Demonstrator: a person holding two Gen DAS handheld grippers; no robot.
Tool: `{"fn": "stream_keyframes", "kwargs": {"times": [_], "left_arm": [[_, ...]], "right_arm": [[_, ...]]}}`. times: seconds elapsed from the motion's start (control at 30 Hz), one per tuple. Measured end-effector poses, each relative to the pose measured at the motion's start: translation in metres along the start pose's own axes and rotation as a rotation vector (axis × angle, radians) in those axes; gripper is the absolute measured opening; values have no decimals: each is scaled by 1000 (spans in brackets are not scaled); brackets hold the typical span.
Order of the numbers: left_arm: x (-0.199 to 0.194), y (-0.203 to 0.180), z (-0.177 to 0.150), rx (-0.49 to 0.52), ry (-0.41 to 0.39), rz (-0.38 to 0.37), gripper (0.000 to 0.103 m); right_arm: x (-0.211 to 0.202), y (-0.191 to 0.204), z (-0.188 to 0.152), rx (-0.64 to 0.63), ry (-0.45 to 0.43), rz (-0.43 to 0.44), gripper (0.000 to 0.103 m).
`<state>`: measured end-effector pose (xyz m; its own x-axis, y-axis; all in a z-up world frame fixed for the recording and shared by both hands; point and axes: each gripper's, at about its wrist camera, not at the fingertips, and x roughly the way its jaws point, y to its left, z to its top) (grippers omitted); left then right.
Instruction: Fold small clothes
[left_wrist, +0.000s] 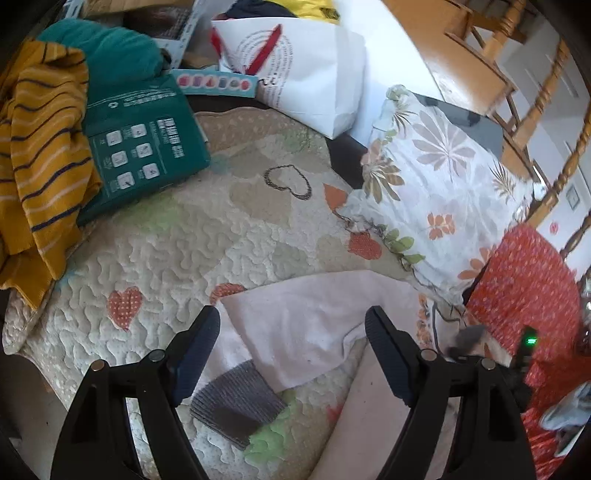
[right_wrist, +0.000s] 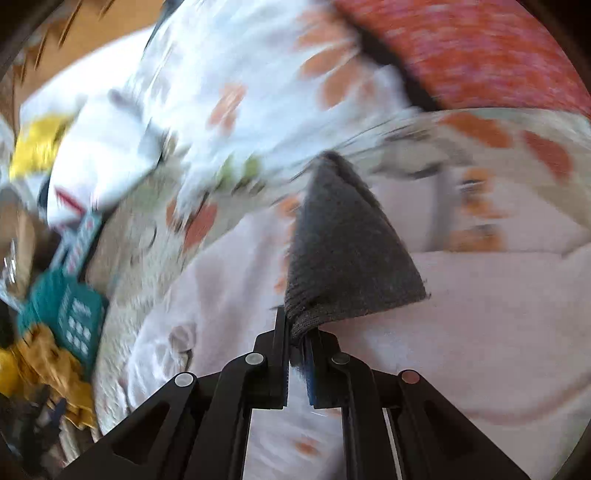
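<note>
On the quilt, pale pink garment with ribbed grey cuffs lies rumpled.

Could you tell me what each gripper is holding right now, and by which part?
The right gripper pinches the pink garment's grey ribbed cuff at its edge. The left gripper is open, holding nothing.

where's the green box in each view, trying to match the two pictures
Left wrist view: the green box lies at upper left on the quilt, beside the yellow striped top.
Right wrist view: the same box is at the far left edge, small and blurred, just above the yellow top.
Shared landmark: the floral pillow, at right in the left view, fills the upper middle of the right view.
</note>
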<state>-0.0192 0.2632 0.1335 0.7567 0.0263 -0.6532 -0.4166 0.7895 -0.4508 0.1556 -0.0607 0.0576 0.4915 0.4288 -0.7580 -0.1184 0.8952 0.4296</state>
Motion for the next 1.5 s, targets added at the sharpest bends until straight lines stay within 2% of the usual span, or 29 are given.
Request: {"fn": "stream_keyframes", "kwargs": {"times": [0.17,0.2,0.27,0.33,0.4,0.53,0.67,0.8,0.87,0.97,1.07,1.2,1.23,1.27,1.33,1.4,1.5], "left_arm": [[-6,11,6,-26,-25,18,80],[-6,14,8,-37,-26,17,80],[-6,18,9,-53,-30,24,80],[-7,23,11,-74,-37,35,80],[-9,28,12,-89,-44,40,80],[-13,37,15,-108,-69,80,80],[-28,53,23,-135,-142,178,80],[-49,84,30,-233,-236,284,80],[-55,99,30,-289,-250,295,80],[-53,115,29,-335,-221,281,81],[-48,120,28,-350,-190,264,81],[-41,118,27,-351,-171,250,81],[-39,116,28,-343,-168,249,81],[-38,114,28,-337,-166,249,81],[-37,110,28,-323,-162,247,81],[-35,108,27,-317,-159,247,81],[-31,102,27,-301,-152,241,81]], "right_arm": [[52,51,-13,-134,78,-34,9],[61,62,-16,-176,94,-56,13],[67,75,-22,-236,115,-44,21],[68,86,-26,-282,142,12,43],[67,94,-31,-326,162,42,48],[54,95,-33,-334,145,31,48],[35,109,-46,-382,155,49,48],[20,145,-79,-488,208,170,49],[14,167,-100,-555,217,228,53],[13,202,-131,-685,222,273,55],[31,221,-153,-764,228,221,58],[67,225,-165,-739,272,185,57],[71,224,-166,-736,284,187,51],[76,224,-167,-731,302,188,32],[79,220,-164,-691,336,219,9],[71,217,-154,-645,328,248,8],[44,211,-125,-588,256,268,8]]}}
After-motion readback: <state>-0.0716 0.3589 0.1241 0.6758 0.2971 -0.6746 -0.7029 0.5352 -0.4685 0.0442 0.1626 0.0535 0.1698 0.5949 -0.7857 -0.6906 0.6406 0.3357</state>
